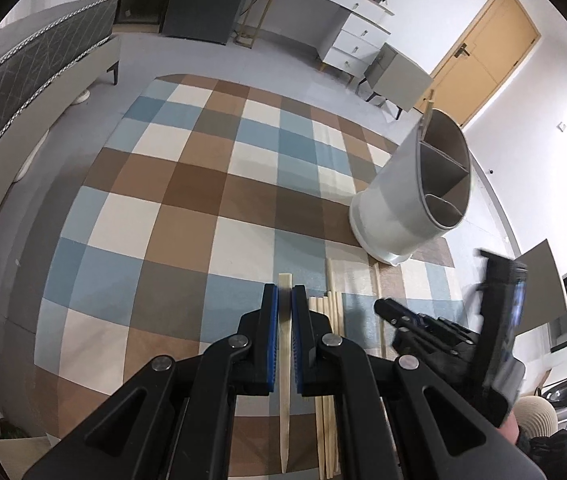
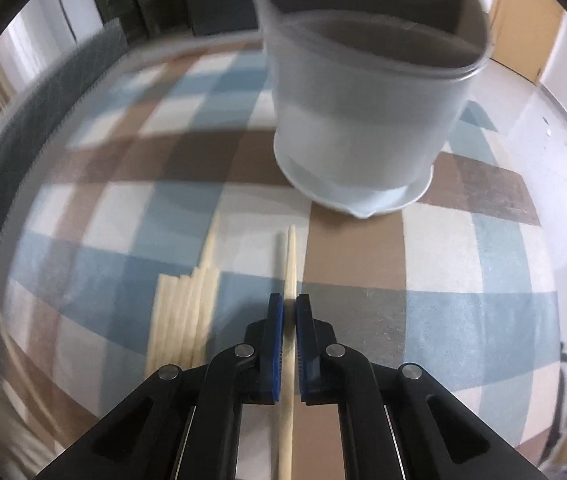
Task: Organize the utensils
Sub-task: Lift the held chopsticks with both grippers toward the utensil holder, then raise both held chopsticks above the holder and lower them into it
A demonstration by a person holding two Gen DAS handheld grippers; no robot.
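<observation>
My left gripper [image 1: 284, 300] is shut on a flat pale wooden stick [image 1: 283, 420] that runs down between its blue pads, over a chequered cloth [image 1: 187, 216]. A bundle of several chopsticks [image 1: 325, 400] lies just right of it. The white divided utensil holder [image 1: 395, 208] stands farther right, with one stick end [image 1: 429, 100] poking above its rim. In the right wrist view, my right gripper [image 2: 290, 308] is shut on a chopstick [image 2: 291, 264] pointing toward the holder [image 2: 363, 128]. A loose chopstick bundle [image 2: 183, 312] lies to its left. From the left wrist view, the right gripper [image 1: 387, 310] shows low right.
More chopsticks [image 1: 331, 160] lie on the cloth behind the holder. A grey bed [image 1: 23, 92] borders the left side. White drawers [image 1: 355, 44], a small side table [image 1: 395, 76] and a wooden door [image 1: 491, 48] stand at the back right.
</observation>
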